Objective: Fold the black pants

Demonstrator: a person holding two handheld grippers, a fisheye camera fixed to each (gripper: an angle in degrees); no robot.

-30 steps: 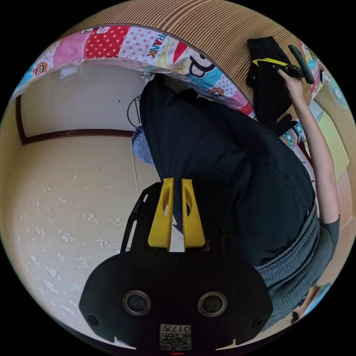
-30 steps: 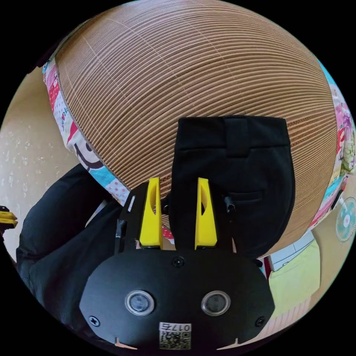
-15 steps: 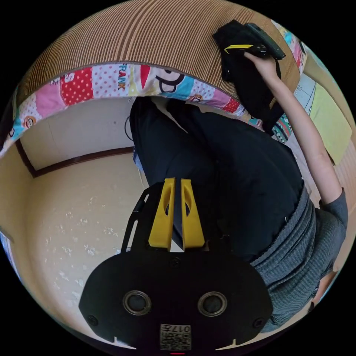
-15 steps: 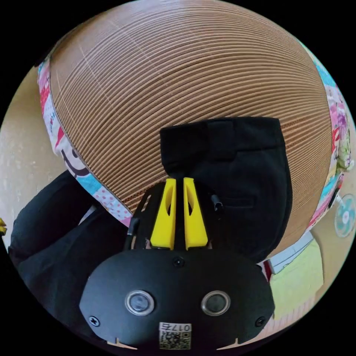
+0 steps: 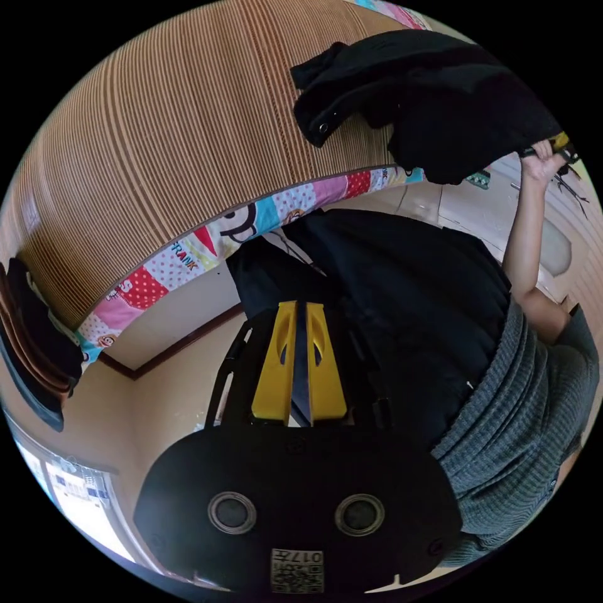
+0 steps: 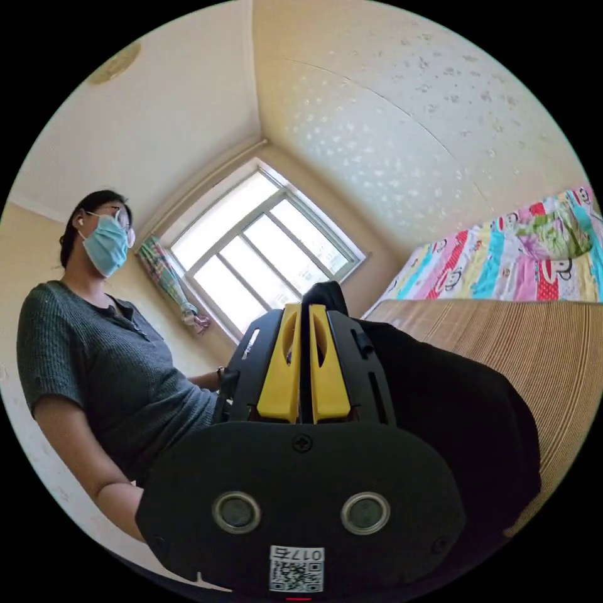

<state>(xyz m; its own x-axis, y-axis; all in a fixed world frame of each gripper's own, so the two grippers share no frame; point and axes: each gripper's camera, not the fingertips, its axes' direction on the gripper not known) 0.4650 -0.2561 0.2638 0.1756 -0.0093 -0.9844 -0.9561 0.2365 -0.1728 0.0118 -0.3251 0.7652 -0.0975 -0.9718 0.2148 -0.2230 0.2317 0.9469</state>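
Bright, even daylight from the window (image 6: pixel 260 248), slightly blown out. Soft shadows only. Strong fisheye bending at the rims, black corners beyond. Sharp focus mostly; black pants (image 5: pixel 440 100) lose detail in darkness.

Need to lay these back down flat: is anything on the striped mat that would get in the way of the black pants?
Nothing visible does. The right gripper has the black pants pinched and lifted over the striped mat, whose visible part near them is bare. A dark item lies at the mat's far edge, well apart from the pants.
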